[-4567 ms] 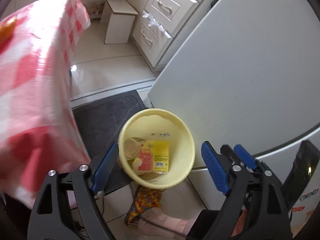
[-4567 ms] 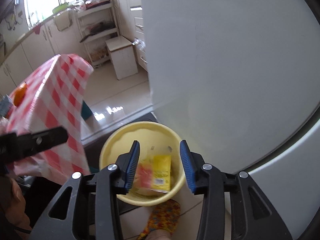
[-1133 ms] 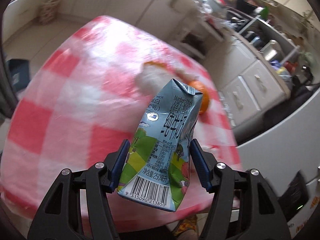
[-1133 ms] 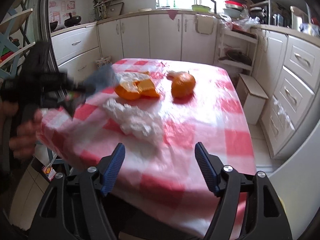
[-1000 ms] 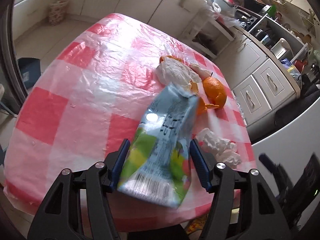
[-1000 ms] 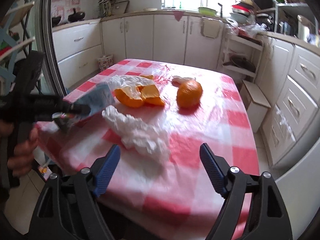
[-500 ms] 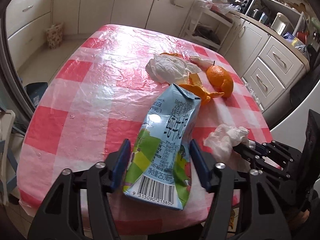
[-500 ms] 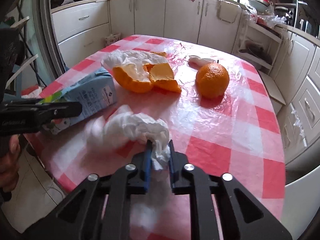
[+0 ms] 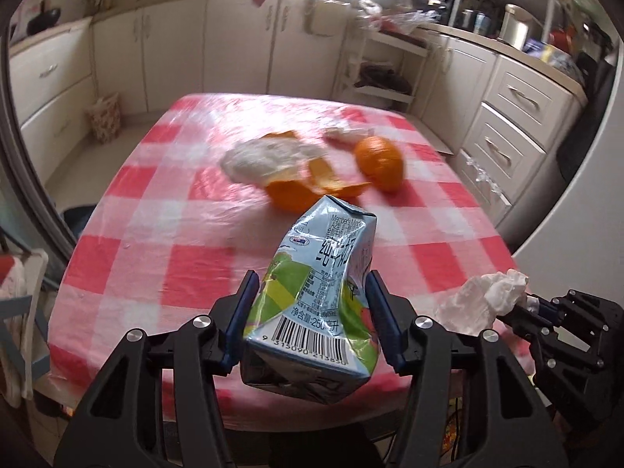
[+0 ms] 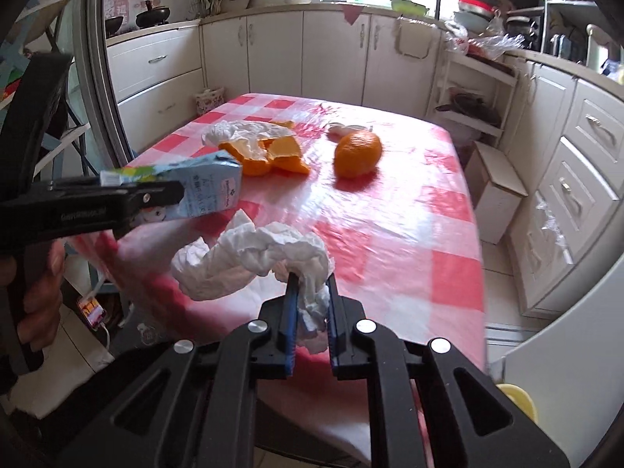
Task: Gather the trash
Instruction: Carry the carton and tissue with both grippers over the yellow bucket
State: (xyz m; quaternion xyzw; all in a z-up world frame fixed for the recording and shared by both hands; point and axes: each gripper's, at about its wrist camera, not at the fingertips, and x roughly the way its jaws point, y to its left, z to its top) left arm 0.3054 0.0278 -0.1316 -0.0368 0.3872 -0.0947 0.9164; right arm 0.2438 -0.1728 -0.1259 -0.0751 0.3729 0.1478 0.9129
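Right wrist view: we've got the tissue (image 10: 257,261) off the table (image 10: 409,210) now, right gripper (image 10: 310,312) just pinched nearly closed on it; left gripper (image 9: 312,316) squeezes the carton (image 9: 319,284).

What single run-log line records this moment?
left claw: shut on milk carton | right claw: shut on crumpled tissue | on table: whole orange, peels

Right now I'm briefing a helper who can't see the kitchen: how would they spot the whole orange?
Find the red-and-white checked table. Past its middle, right of the peel and a white wrapper, sits the orange. It is the only round, unpeeled fruit there.
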